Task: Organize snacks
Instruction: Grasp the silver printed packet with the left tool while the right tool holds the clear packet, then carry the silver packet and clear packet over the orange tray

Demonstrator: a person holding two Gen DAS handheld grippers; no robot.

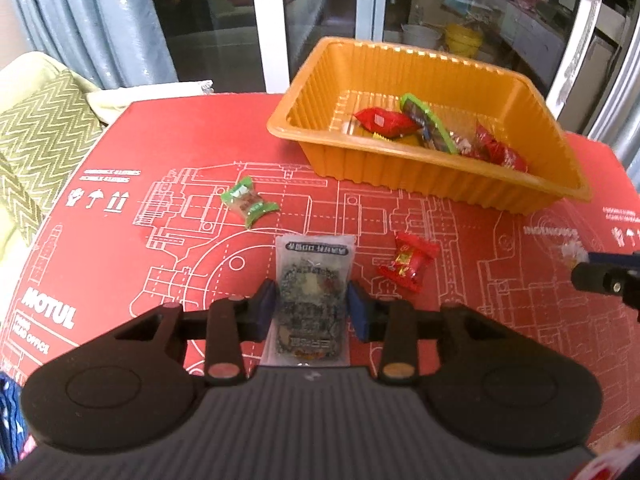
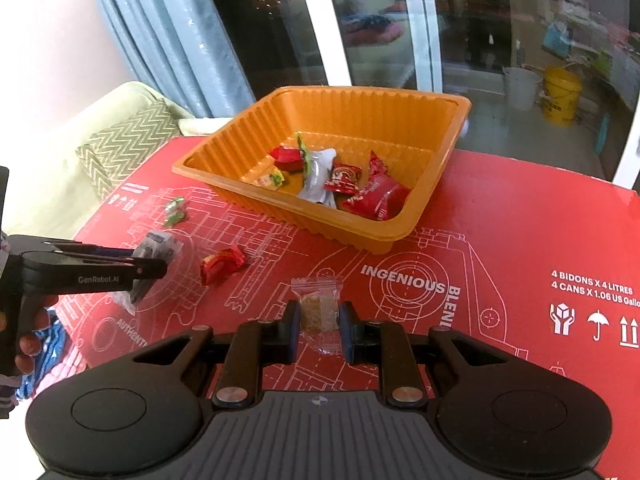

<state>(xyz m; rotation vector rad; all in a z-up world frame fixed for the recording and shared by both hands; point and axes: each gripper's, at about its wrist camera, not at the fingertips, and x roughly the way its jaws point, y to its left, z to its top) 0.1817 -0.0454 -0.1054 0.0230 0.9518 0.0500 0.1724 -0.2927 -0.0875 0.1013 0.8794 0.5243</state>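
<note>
With both grips set, left gripper (image 1: 312, 308) clamps the dark speckled snack pouch (image 1: 310, 292), right gripper (image 2: 320, 320) the clear wrapped candy (image 2: 318, 312), near the far orange ribbed plastic tray (image 1: 400, 160); each should lift clear of the rim before releasing.

At twelve o'clock my way is blocked by the orange tray (image 2: 320, 216); a red candy (image 2: 222, 265) lies at ten; at three, open red board (image 2: 520, 240).

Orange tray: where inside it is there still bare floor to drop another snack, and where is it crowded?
The orange tray is bare along its far wall and left end. Wrappers crowd the near right corner: red packets, a white pouch, a yellow candy.
</note>
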